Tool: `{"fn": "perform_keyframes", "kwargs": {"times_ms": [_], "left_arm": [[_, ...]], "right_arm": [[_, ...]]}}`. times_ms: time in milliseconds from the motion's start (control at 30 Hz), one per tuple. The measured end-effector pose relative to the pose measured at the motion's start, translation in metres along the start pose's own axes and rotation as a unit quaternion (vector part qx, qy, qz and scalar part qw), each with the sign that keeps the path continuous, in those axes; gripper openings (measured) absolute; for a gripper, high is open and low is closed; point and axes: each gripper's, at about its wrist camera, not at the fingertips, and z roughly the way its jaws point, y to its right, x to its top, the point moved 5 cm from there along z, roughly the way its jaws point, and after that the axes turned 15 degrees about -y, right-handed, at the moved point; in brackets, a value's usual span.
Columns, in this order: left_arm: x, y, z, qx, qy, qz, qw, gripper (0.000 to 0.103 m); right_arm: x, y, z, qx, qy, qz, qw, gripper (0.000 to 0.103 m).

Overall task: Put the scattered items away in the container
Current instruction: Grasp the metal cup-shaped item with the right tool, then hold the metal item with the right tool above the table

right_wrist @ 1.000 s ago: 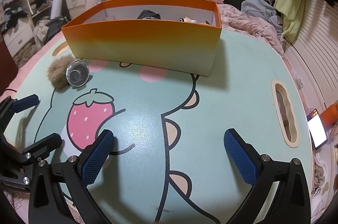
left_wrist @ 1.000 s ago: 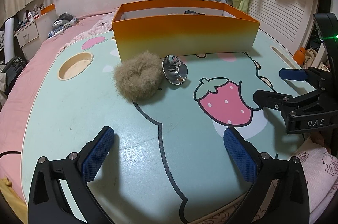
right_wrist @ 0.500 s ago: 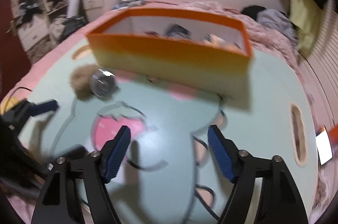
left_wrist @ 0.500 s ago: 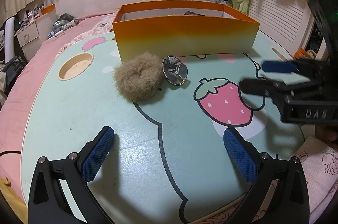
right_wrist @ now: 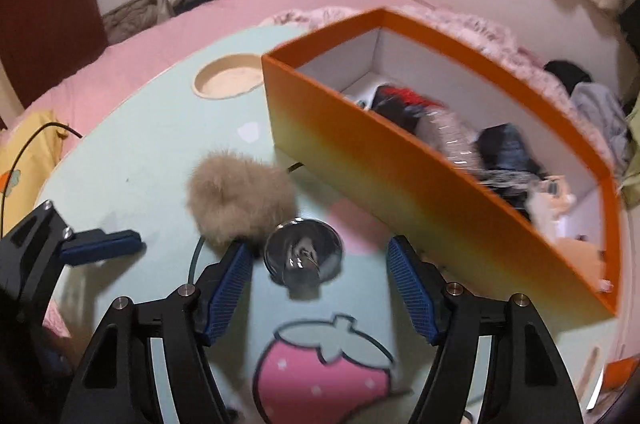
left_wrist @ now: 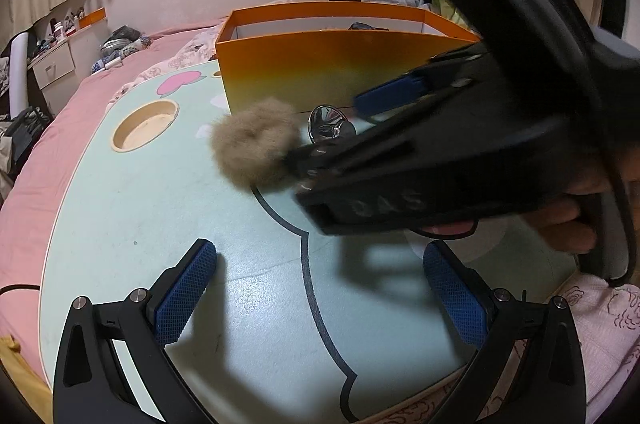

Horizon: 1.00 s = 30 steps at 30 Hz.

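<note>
A: Nearest the right wrist cam: right gripper [right_wrist: 320, 288], jaws abt half-wide and closing. Shiny metal cone [right_wrist: 303, 253] lies on its side between the blue pads, mouth toward the lens. Pads not on it yet, gap shows both sides, wider on the right one. So nothing grasped.

B: Left pad [right_wrist: 228, 288]?

A: Its tip sits right against the fluffy tan scrunchie [right_wrist: 240, 198], which lies just beside the cone, maybe touching it. First risk, as I judge it: that pad snags fur as the jaws close, drags the scrunchie in w/ the cone or skews the pinch.

B: Other risks?

A: Cone is smooth, tapered, reflective. A squeeze on the flared rim could squirt it out or roll it across the tabletop [right_wrist: 132, 160]. Frame is blurred, so exact contact can't be read.

B: Left side?

A: Left gripper [left_wrist: 320, 288] hangs low over the tabletop, spread wide, empty, well short of both items. In its view the right gripper [left_wrist: 332, 128] crosses close in front, so the two tools are crowded. A bump is possible if either swings.

B: Farther out?

A: Orange box [right_wrist: 420, 180] stands just behind the cone and scrunchie, open top, already holding dark clothing and other bits. Near wall is tall; lifting the cone too low could clip the rim. Bed w/ pink cover beyond.
</note>
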Motion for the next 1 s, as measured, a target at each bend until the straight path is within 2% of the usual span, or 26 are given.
{"fn": "perform_keyframes", "kwargs": {"times_ms": [67, 200, 333, 500, 667, 833, 867, 900, 933, 967, 1000], "left_arm": [[0.0, 0.0, 0.0, 0.0, 0.0, 0.0, 1.0, 0.103], [0.0, 0.0, 0.0, 0.0, 0.001, 0.0, 1.0, 0.103], [0.0, 0.0, 0.0, 0.0, 0.0, 0.0, 1.0, 0.103], [0.0, 0.0, 0.0, 0.0, 0.0, 0.0, 1.0, 0.103], [0.0, 0.0, 0.0, 0.0, 0.001, 0.0, 1.0, 0.103], [0.0, 0.001, 0.0, 0.001, 0.0, 0.0, 1.0, 0.103], [0.0, 0.001, 0.0, 0.001, 0.0, 0.0, 1.0, 0.103], [0.0, 0.001, 0.0, 0.001, 0.0, 0.0, 1.0, 0.103], [0.0, 0.001, 0.0, 0.001, 0.0, 0.0, 1.0, 0.103], [0.0, 0.002, 0.0, 0.001, 0.0, 0.0, 1.0, 0.103], [0.001, 0.002, 0.0, 0.001, 0.0, 0.0, 1.0, 0.103]], "right_arm": [[0.001, -0.002, -0.002, 0.005, 0.008, -0.002, 1.0, 0.036], [-0.013, 0.0, -0.011, 0.017, 0.015, 0.006, 1.0, 0.036], [-0.038, 0.024, -0.031, 0.01, 0.038, 0.061, 0.997, 0.036], [-0.077, 0.053, -0.055, -0.031, 0.065, 0.134, 0.988, 0.036], [-0.111, 0.062, -0.048, -0.04, 0.051, 0.166, 0.984, 0.036], [-0.119, 0.061, -0.044, -0.057, 0.055, 0.169, 0.982, 0.037], [-0.12, 0.06, -0.044, -0.061, 0.055, 0.167, 0.982, 0.046], [-0.121, 0.061, -0.043, -0.064, 0.053, 0.167, 0.982, 0.069], [-0.123, 0.061, -0.041, -0.063, 0.05, 0.165, 0.983, 0.08], [-0.124, 0.06, -0.04, -0.061, 0.048, 0.164, 0.983, 0.087], [-0.124, 0.06, -0.039, -0.061, 0.048, 0.163, 0.983, 0.087]]}}
